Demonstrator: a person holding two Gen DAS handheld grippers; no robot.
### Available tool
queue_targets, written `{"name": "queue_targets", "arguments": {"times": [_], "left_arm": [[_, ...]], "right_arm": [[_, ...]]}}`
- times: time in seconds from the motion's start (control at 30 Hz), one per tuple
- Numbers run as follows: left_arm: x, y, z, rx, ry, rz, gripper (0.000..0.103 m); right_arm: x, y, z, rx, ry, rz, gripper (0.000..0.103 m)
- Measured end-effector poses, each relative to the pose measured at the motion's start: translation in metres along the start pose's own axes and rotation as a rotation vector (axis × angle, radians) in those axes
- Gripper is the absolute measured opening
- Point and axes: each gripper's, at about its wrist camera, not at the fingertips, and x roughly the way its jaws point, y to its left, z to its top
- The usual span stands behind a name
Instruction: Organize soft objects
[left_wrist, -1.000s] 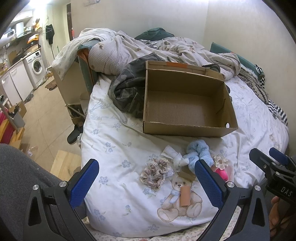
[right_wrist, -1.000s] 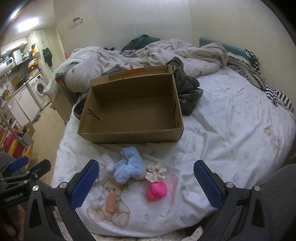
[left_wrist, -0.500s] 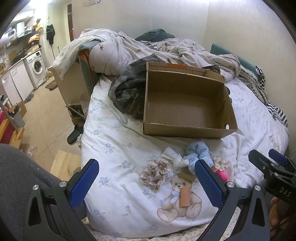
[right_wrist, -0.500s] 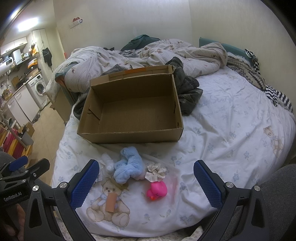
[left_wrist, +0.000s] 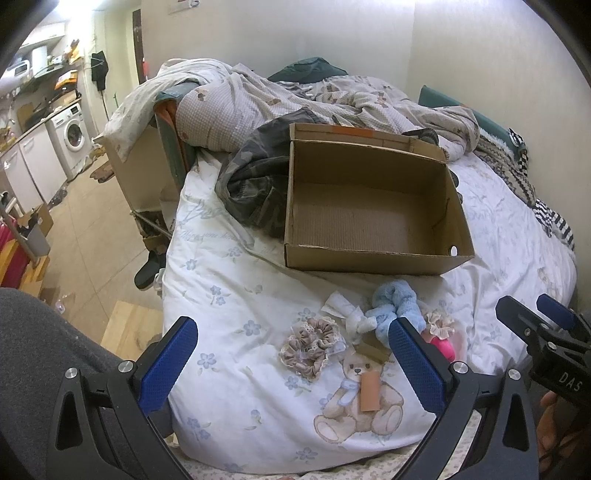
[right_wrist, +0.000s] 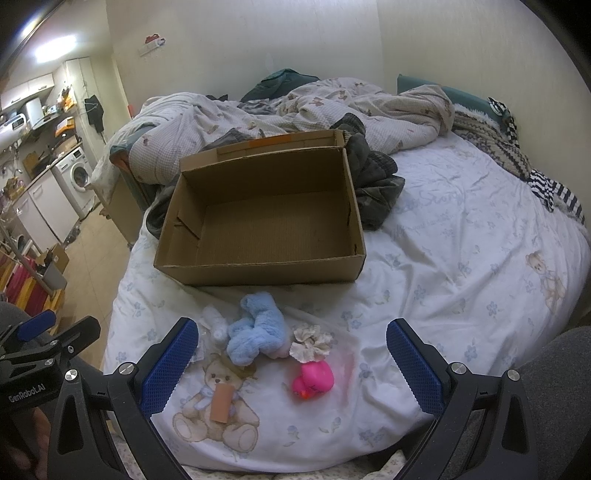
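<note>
An empty cardboard box (left_wrist: 373, 258) (right_wrist: 258, 267) sits on the bed. In front of it lie a fluffy blue soft toy (left_wrist: 393, 306) (right_wrist: 256, 328), a beige lace scrunchie (left_wrist: 310, 343), a small white cloth piece (left_wrist: 349, 314) (right_wrist: 218, 326), a cream scrunchie (left_wrist: 437, 325) (right_wrist: 312, 341) and a pink duck (right_wrist: 314, 378) (left_wrist: 443, 345). My left gripper (left_wrist: 295, 363) is open above the near bed edge, with the beige scrunchie between its fingers' lines. My right gripper (right_wrist: 291, 363) is open too, hovering short of the duck.
A crumpled duvet (right_wrist: 295, 107) and dark clothing (left_wrist: 255, 192) (right_wrist: 375, 184) lie behind and beside the box. The white floral bedsheet (right_wrist: 461, 266) stretches right. Left of the bed are floor, a washing machine (left_wrist: 72, 138) and a small wooden stool (left_wrist: 127, 325).
</note>
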Motion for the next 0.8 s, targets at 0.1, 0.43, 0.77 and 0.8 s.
{"name": "queue_targets", "arguments": {"times": [0.1, 0.43, 0.77, 0.8], "left_arm": [[-0.0005, 0.0002, 0.0000, -0.001, 0.001, -0.001, 0.103], [-0.0004, -0.0002, 0.0000, 0.002, 0.000, 0.001, 0.103], [-0.0003, -0.0006, 0.0001, 0.002, 0.001, 0.001, 0.103], [-0.0004, -0.0006, 0.0002, 0.003, 0.000, 0.001, 0.103]], "right_arm": [[0.0000, 0.0005, -0.0002, -0.002, 0.001, -0.001, 0.103], [0.0012, 0.0014, -0.0013, -0.008, 0.003, 0.000, 0.103], [0.0013, 0.0017, -0.0010, -0.008, 0.004, -0.001, 0.103], [0.0013, 0.0017, -0.0011, -0.008, 0.005, -0.001, 0.103]]}}
